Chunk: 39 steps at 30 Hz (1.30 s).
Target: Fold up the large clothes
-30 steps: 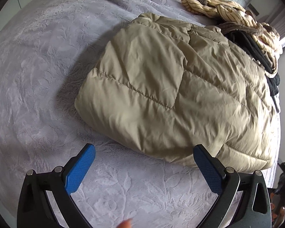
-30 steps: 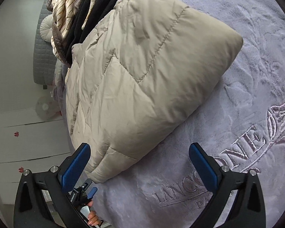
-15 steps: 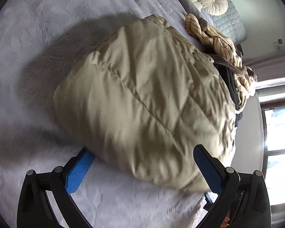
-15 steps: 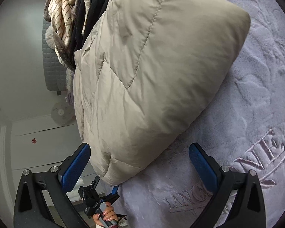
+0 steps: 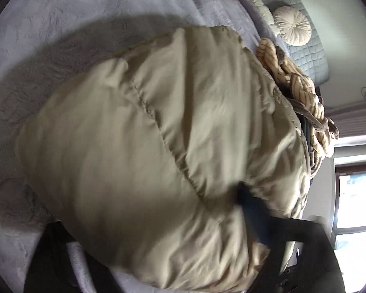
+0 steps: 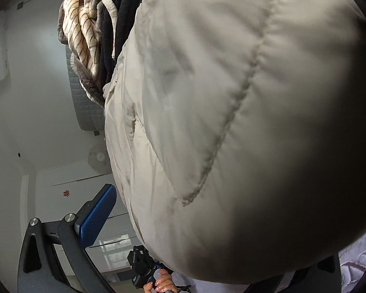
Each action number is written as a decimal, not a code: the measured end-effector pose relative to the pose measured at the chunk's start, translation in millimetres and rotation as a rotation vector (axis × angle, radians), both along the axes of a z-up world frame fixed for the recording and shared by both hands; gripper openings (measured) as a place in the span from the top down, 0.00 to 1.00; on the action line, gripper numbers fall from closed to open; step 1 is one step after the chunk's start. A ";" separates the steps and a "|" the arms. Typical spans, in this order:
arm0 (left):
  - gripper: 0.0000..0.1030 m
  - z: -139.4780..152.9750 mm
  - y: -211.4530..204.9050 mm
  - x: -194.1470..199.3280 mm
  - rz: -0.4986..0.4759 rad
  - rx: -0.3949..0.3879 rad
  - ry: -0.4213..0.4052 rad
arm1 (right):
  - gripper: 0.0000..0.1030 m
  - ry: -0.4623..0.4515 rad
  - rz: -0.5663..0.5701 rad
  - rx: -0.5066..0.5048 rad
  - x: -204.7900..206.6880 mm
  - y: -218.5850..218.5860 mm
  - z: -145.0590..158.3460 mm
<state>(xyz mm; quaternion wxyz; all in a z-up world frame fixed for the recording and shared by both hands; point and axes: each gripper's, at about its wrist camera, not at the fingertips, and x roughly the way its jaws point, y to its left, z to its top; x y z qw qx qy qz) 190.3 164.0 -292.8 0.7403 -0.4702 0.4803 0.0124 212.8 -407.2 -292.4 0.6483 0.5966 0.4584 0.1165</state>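
A folded beige puffer jacket (image 5: 146,146) lies on the bed and fills both views. My left gripper (image 5: 180,207) has one corner of the jacket between its fingers and its jaws are closing. Its right pad (image 5: 250,210) digs into the fabric, while the left finger is hidden under the jacket. My right gripper (image 6: 180,195) straddles the opposite corner of the jacket (image 6: 231,122) with its jaws wide. Its left blue pad (image 6: 97,214) stands just clear of the fabric. The right finger is hidden behind the padding.
The grey-lilac bedspread (image 5: 61,24) spreads to the left. A striped beige garment (image 5: 302,92) and a black garment (image 6: 119,12) are heaped behind the jacket. A round cushion (image 5: 292,25) rests by the quilted headboard (image 5: 307,51). A hand (image 6: 158,280) shows below the bed edge.
Both grippers have dropped and pushed in onto the jacket, which now fills the views. The left jaws have narrowed onto its corner. The right jaws stay wide.
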 end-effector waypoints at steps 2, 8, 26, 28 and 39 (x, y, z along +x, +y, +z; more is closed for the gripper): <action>0.78 7.0 3.3 -4.4 -0.020 -0.041 -0.051 | 0.28 0.020 -0.016 0.009 -7.6 -1.0 1.4; 0.85 46.7 1.0 -10.4 -0.091 -0.020 -0.154 | 0.73 -0.006 -0.012 0.062 -27.8 -6.0 13.7; 0.85 55.0 11.2 -156.7 -0.305 -0.067 0.012 | 0.74 0.089 0.128 0.069 -210.3 -13.8 19.4; 0.85 37.4 7.8 -162.4 -0.324 -0.057 0.073 | 0.71 0.134 0.107 0.056 -222.4 -16.3 1.7; 0.37 53.5 13.2 -164.2 -0.388 0.162 0.260 | 0.27 0.206 0.178 -0.089 -251.4 -13.2 28.9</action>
